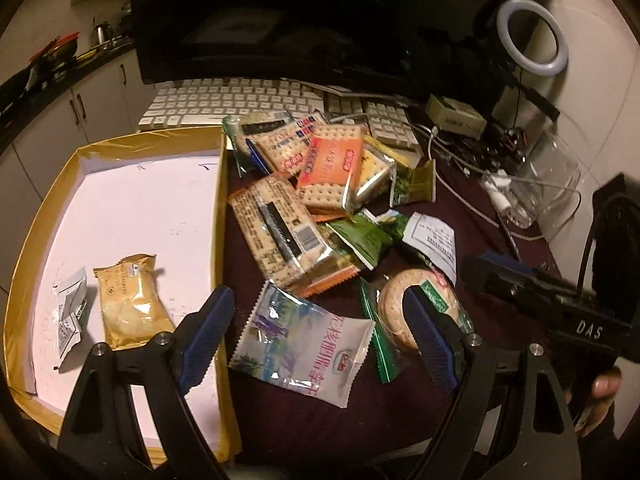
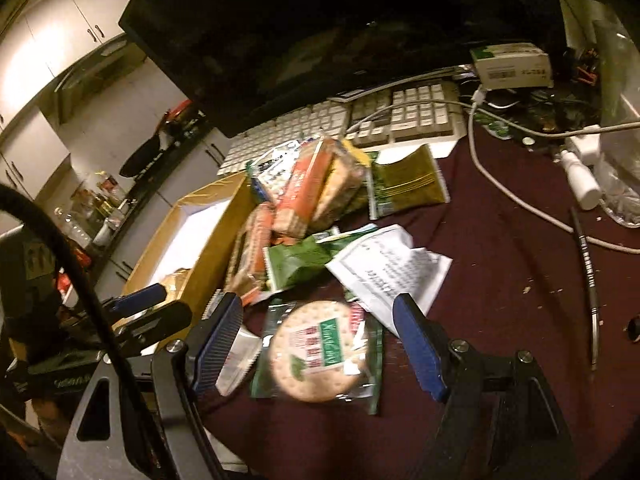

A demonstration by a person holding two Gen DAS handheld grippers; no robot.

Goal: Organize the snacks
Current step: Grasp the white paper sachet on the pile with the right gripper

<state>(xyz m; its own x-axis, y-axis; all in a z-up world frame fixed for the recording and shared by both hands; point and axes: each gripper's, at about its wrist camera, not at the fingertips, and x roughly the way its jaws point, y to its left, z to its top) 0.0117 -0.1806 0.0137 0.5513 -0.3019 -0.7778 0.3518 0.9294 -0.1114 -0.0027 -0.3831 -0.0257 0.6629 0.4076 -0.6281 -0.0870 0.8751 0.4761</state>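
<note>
Hovering over a heap of snack packets on the dark red tablecloth [image 1: 472, 216], both grippers gape wide and empty.
Left gripper [image 1: 320, 328] straddles the white-and-blue packet [image 1: 304, 344]; right gripper [image 2: 320, 344] frames the round green-wrapped cracker pack [image 2: 316, 352]; gold-rimmed white-lined box [image 1: 132, 216] at nine o'clock.

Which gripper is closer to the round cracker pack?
Right. The right gripper hangs open with the round cracker pack framed between its fingers. The left gripper is open over the white packet beside it.
</note>
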